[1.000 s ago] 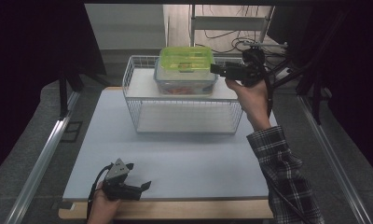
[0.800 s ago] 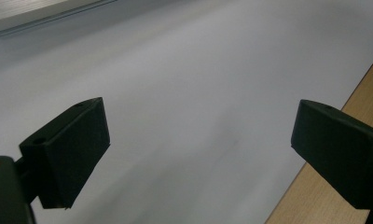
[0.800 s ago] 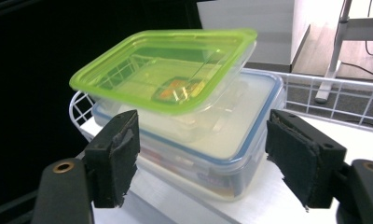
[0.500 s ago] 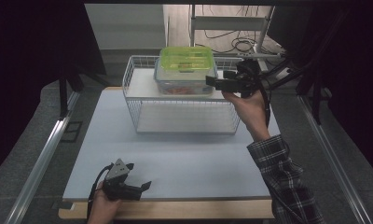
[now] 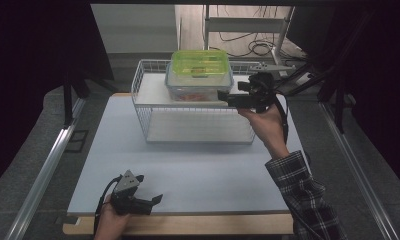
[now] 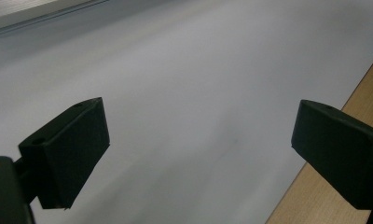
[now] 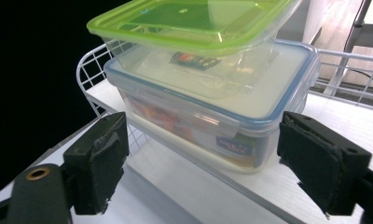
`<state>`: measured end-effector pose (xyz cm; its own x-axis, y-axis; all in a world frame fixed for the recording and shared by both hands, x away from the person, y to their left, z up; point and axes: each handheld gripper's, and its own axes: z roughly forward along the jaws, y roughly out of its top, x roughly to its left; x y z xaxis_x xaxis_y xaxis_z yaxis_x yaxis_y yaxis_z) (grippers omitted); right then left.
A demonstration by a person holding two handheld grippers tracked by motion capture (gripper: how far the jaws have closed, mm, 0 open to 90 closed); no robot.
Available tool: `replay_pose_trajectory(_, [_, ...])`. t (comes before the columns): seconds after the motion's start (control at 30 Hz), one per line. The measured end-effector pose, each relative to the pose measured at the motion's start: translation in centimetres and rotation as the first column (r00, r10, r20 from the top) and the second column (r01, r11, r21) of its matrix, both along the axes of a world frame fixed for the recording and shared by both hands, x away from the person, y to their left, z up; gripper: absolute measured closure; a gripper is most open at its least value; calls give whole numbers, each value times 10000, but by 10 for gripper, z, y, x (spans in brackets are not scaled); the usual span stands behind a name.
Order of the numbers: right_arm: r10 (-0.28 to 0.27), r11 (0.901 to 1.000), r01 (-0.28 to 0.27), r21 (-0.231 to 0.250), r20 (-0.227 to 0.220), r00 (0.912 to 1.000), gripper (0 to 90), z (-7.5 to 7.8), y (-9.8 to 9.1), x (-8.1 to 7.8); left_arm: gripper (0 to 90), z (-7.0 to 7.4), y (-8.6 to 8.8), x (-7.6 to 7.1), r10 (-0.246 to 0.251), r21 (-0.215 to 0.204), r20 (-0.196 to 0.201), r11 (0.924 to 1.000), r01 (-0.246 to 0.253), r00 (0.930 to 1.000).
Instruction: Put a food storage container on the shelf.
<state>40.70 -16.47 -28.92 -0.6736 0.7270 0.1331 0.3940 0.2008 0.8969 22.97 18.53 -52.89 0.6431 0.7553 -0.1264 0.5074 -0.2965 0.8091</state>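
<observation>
Right tool [image 5: 223,95], jaws spread and just been widening, nothing between them, faced clear rectangular plastic container with blue-rimmed lid [image 7: 222,116]. Container sat on upper shelf of white wire rack [image 5: 153,120] on bench, with clear plastic box with green lid [image 7: 189,18] stacked on top. Step judged: approach before grasp. Next move calls for advancing jaws to straddle container's near corner, then closing. Left tool [image 5: 155,200], jaws spread and empty, rested low over pale grey mat [image 6: 184,93].
</observation>
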Motion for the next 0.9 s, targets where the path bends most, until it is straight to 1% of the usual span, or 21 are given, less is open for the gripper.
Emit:
replay_pose_trajectory(0.13, [40,9999,-39,-145,131,9999,138,-6,1,-2,41,0,0,0,-10,4,-6,10000,10,10000])
replay_pose_trajectory(0.33, [129,9988,-115,-485,300,9995,106,-14,2,-6,41,0,0,0,-30,24,-26,10000,30,10000])
replay_pose_trajectory(0.5, [245,9981,-223,-579,379,9990,90,-21,2,-9,41,-1,0,0,-39,23,-18,10000,39,10000])
replay_pose_trajectory(0.57, [261,9972,-228,-716,460,9986,84,-23,2,-10,41,0,0,0,-41,11,-12,10000,41,10000])
replay_pose_trajectory(0.8, [364,9943,-308,-1017,531,9979,64,-33,-1,-15,41,0,0,0,-45,21,-2,10000,45,10000])
replay_pose_trajectory(0.9, [438,9936,-380,-1067,518,9977,58,-37,-2,-17,41,0,0,0,-40,35,-3,10000,40,10000])
